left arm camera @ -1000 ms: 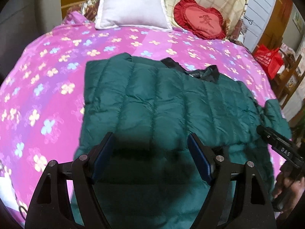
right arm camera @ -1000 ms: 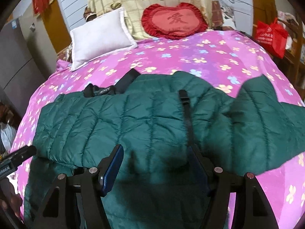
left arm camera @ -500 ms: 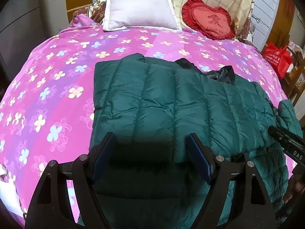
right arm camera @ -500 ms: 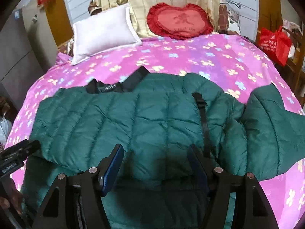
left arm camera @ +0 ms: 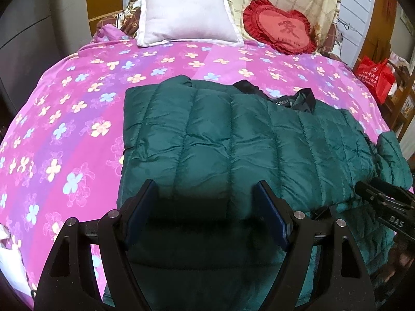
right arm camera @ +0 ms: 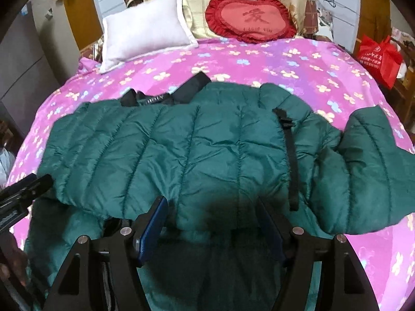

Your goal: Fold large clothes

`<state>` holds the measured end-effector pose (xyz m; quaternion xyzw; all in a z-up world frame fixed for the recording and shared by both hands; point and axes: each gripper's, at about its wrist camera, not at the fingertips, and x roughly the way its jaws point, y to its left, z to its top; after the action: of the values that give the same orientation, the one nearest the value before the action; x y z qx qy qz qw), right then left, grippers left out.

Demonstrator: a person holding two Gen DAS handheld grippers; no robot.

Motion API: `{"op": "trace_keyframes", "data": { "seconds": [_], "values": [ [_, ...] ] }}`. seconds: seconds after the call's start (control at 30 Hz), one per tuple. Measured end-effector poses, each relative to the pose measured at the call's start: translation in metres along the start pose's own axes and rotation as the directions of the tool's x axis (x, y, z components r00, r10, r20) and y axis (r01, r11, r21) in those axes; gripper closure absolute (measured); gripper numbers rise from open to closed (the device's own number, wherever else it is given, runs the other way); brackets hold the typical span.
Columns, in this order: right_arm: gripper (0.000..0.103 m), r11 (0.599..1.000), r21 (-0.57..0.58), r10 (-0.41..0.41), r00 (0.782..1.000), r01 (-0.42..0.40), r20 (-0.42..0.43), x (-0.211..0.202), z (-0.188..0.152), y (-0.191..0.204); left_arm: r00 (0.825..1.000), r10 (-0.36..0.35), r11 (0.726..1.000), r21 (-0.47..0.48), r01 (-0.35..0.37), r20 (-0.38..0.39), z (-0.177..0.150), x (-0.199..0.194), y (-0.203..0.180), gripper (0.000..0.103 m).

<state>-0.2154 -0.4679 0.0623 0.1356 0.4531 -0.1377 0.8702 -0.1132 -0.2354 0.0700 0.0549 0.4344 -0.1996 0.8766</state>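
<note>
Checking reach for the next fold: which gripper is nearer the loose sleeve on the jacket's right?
Right. The right gripper hovers open beside the sleeve; the left gripper is over the jacket's far left half.

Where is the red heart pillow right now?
The red heart pillow leans at the head of the bed, upper right in the left wrist view, just right of the white pillow and beyond the green jacket.

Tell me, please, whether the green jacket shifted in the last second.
No: the green jacket keeps its left edge beside the same yellow flower on the bedspread.
</note>
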Motion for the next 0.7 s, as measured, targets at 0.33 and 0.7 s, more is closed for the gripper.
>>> {"op": "trace_keyframes", "data": {
  "seconds": [0.33,0.7],
  "values": [
    [0.030,1.000,0.010,-0.008,0.999,0.008,0.037,-0.028,-0.010,-0.005,0.999,-0.034,0.999,0.029,0.033,0.028,-0.003,-0.017,-0.015,0.025],
    [0.030,0.999,0.036,0.017,0.999,-0.018,0.043,-0.047,-0.034,-0.009,0.997,-0.055,0.996,0.076,0.051,0.055,-0.017,-0.038,-0.044,0.024]
  ]
}}
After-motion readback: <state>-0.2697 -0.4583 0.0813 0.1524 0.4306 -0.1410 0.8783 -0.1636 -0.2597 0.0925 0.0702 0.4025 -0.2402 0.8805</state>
